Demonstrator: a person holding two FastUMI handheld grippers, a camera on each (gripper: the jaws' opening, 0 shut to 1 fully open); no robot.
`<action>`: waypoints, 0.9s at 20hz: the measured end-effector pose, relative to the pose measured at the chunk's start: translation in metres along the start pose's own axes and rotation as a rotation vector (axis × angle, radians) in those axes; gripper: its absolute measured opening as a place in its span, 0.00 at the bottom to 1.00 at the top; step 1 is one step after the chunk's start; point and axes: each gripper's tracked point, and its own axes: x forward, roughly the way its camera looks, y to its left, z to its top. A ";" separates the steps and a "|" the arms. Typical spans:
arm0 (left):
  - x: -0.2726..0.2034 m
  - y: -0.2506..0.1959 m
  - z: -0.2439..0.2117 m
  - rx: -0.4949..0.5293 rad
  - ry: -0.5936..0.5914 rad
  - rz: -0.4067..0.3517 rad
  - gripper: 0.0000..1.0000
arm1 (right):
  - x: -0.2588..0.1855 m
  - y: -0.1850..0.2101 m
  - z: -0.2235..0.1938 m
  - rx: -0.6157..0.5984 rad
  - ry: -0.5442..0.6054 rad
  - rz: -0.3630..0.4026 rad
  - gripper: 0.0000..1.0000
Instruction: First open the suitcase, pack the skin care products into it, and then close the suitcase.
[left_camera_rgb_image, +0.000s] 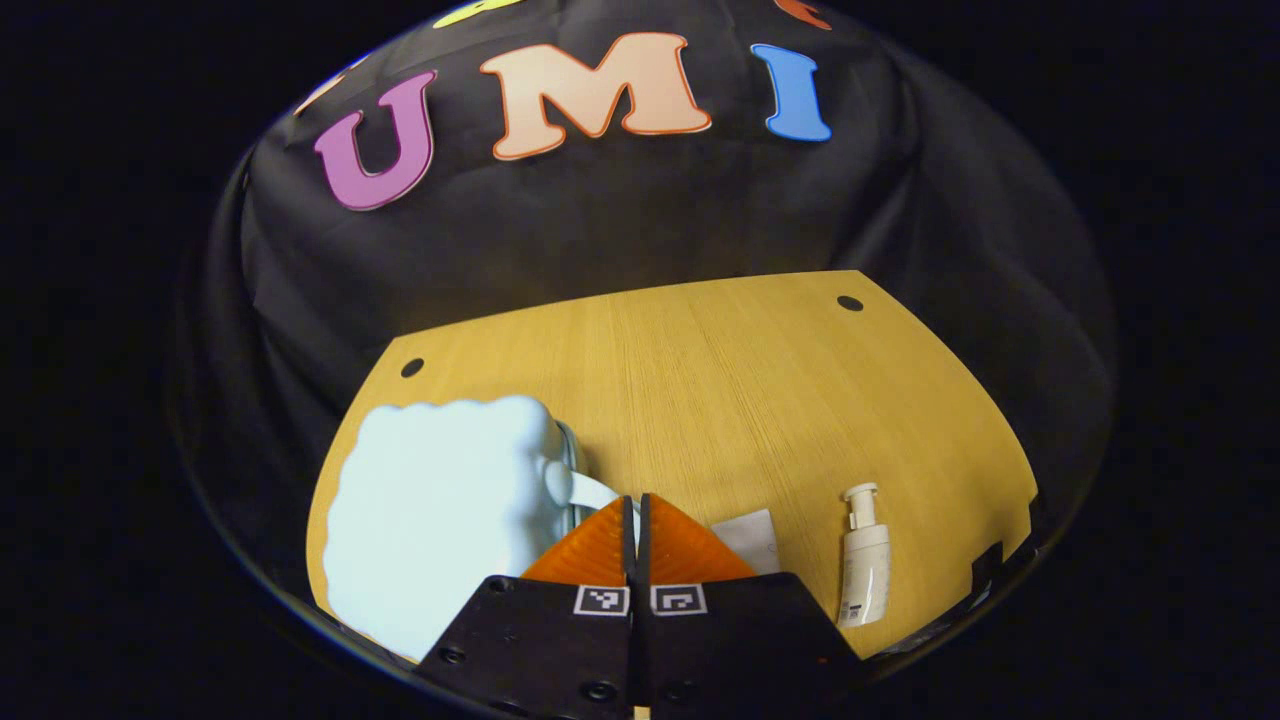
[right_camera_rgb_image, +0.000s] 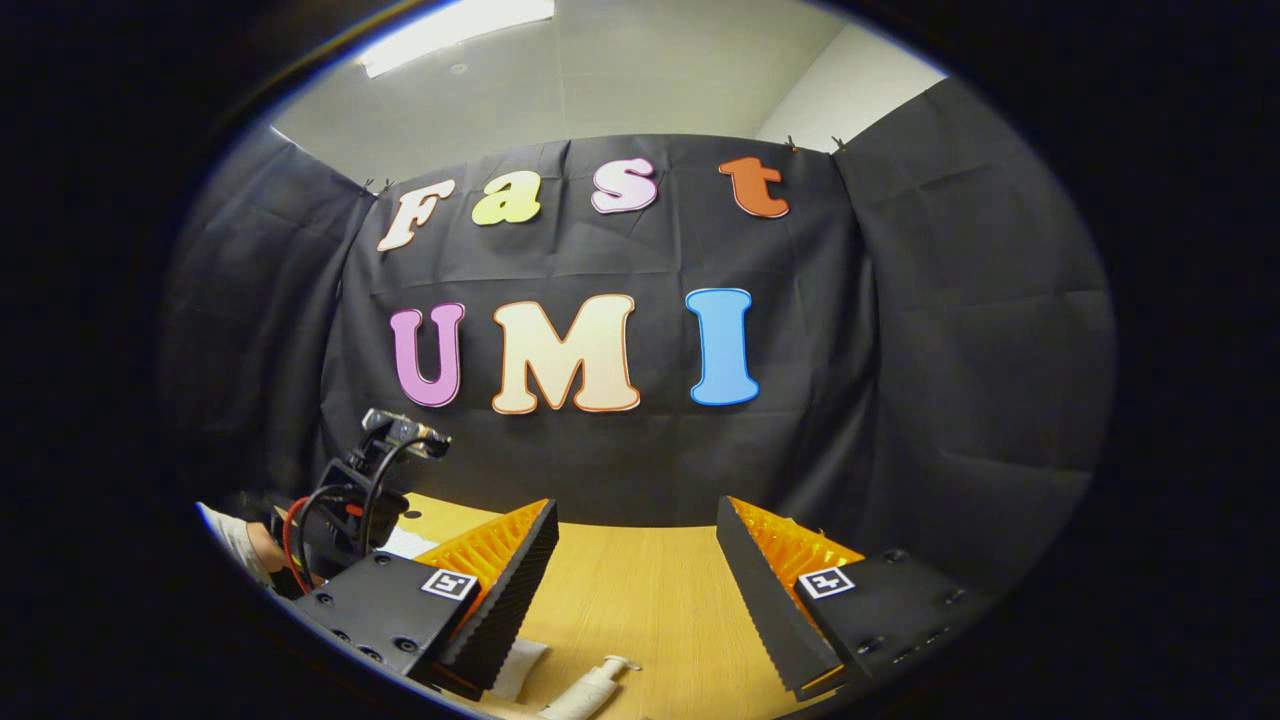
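Looking along the left gripper view, the left gripper (left_camera_rgb_image: 636, 520) has its fingers pressed together on nothing, at the table's (left_camera_rgb_image: 760, 380) near edge. A pale blue suitcase (left_camera_rgb_image: 440, 510) sits closed at the near left corner; its rigid shell looks smooth, so the zipper tab (left_camera_rgb_image: 590, 490) seems the best hold. A light, slippery pump bottle (left_camera_rgb_image: 864, 558) lies right. In the right gripper view, the right gripper (right_camera_rgb_image: 636, 560) gapes wide above the bottle (right_camera_rgb_image: 590, 690).
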 end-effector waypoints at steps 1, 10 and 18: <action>-0.001 0.001 -0.002 0.006 0.007 0.010 0.00 | 0.001 0.002 -0.002 0.007 0.003 0.005 1.00; -0.003 0.003 -0.006 -0.055 -0.015 0.031 0.00 | -0.002 -0.012 -0.005 0.028 0.012 -0.020 1.00; 0.017 -0.017 -0.048 -0.154 0.120 -0.032 0.75 | -0.001 -0.019 -0.010 0.012 0.030 -0.031 1.00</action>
